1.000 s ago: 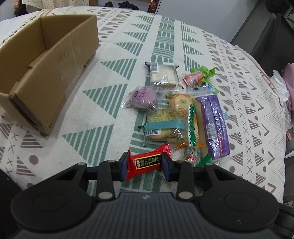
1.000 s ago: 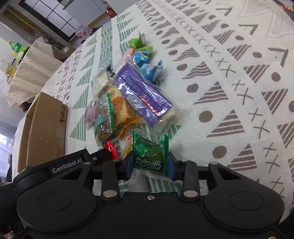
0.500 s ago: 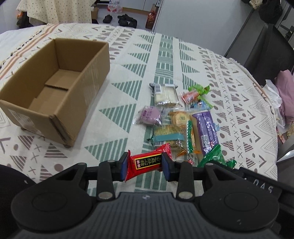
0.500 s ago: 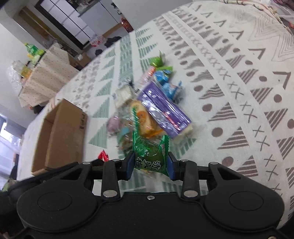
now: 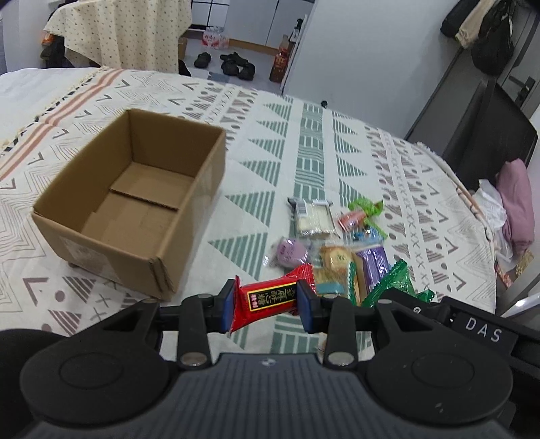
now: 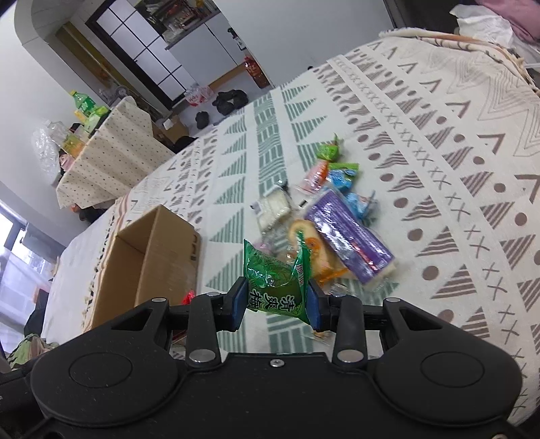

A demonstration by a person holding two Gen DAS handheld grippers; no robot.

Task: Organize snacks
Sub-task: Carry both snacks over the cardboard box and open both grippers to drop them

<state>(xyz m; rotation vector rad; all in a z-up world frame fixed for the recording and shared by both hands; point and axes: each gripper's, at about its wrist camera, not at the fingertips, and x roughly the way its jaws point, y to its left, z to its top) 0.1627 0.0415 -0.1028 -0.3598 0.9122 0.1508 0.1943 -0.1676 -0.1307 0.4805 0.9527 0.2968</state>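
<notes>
My left gripper [image 5: 266, 305] is shut on a red candy packet [image 5: 270, 297] with a black label, held above the patterned tablecloth. My right gripper [image 6: 275, 305] is shut on a green plum-candy packet [image 6: 275, 282], also lifted off the cloth. The green packet [image 5: 391, 282] and the right gripper's body show at the lower right of the left wrist view. An open, empty cardboard box [image 5: 135, 206] stands to the left; its outer wall [image 6: 148, 260] faces the right wrist view. A heap of snacks [image 5: 334, 246] lies right of the box, among them a long purple pack [image 6: 351, 243].
The heap holds a white wafer pack [image 5: 312, 216], a round purple sweet [image 5: 288, 251], biscuits [image 5: 337, 258] and small green, orange and blue candies [image 6: 332, 169]. The table's edge curves away on the right, with pink cloth [image 5: 516, 206] beyond. Another covered table [image 5: 125, 30] stands behind.
Both grippers have risen with their packets still clamped. The views have tilted up, so the box's inside and the room behind have come into sight.
</notes>
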